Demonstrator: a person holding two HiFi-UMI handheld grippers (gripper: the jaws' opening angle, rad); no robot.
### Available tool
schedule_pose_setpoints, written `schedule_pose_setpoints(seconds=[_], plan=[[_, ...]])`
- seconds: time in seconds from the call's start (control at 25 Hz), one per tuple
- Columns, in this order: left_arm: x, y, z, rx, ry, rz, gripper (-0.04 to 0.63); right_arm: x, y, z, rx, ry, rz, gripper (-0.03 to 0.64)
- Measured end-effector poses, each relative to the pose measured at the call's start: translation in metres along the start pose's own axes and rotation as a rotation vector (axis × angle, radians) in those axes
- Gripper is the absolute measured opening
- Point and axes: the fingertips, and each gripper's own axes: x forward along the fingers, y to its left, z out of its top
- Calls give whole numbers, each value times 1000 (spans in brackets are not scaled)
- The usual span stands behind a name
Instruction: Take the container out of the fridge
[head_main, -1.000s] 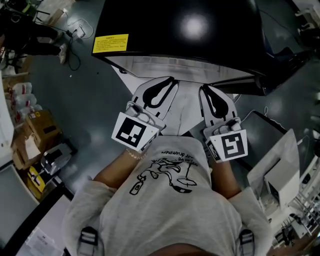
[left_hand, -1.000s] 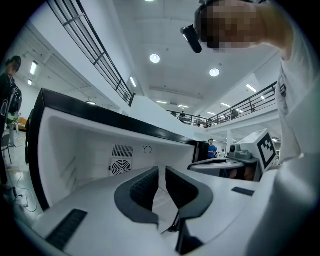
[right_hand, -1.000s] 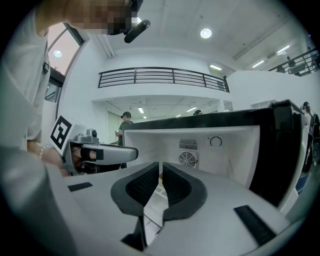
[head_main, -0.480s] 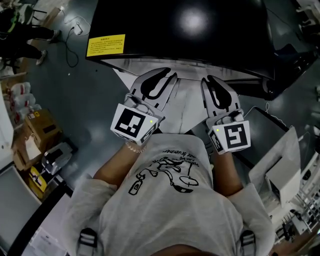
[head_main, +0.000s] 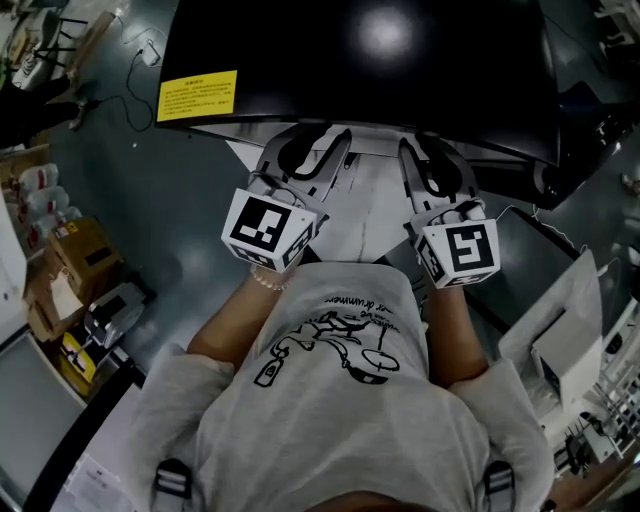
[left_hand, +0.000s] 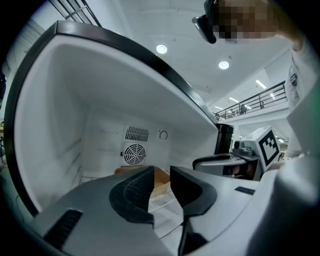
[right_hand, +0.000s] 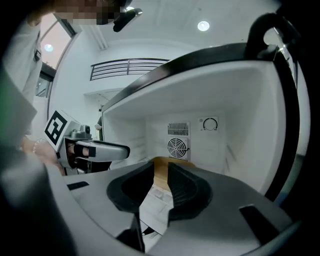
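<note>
A small black fridge (head_main: 360, 60) stands open, and both grippers reach into its white inside. The container (left_hand: 161, 177) is a tan box with a white label, lying on the fridge floor below the fan. I see it through the gap of each gripper's jaws. My left gripper (left_hand: 161, 172) is open by a narrow gap; its jaws have just been opening, and the pads press on nothing. My right gripper (right_hand: 161, 171) is the same, with the container (right_hand: 161, 176) showing beyond its tips. In the head view the left gripper (head_main: 316, 150) and right gripper (head_main: 424, 156) sit side by side under the fridge's top edge.
A round fan grille (left_hand: 134, 154) and a dial (right_hand: 210, 124) are on the fridge's back wall. The open door's black edge (right_hand: 286, 100) rises at the right. Cardboard boxes (head_main: 85, 255) stand on the floor at left, a white unit (head_main: 560, 340) at right.
Both grippers have moved forward and lower into the fridge opening, their tips now under the black top. Both pairs of jaws have parted a little.
</note>
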Motion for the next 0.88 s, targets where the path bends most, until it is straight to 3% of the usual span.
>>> schedule_pose_setpoints(seconds=[0.88], plan=[[36,46,-42,-53,101,80,211,50,-41,-33,96,68,-54,177]])
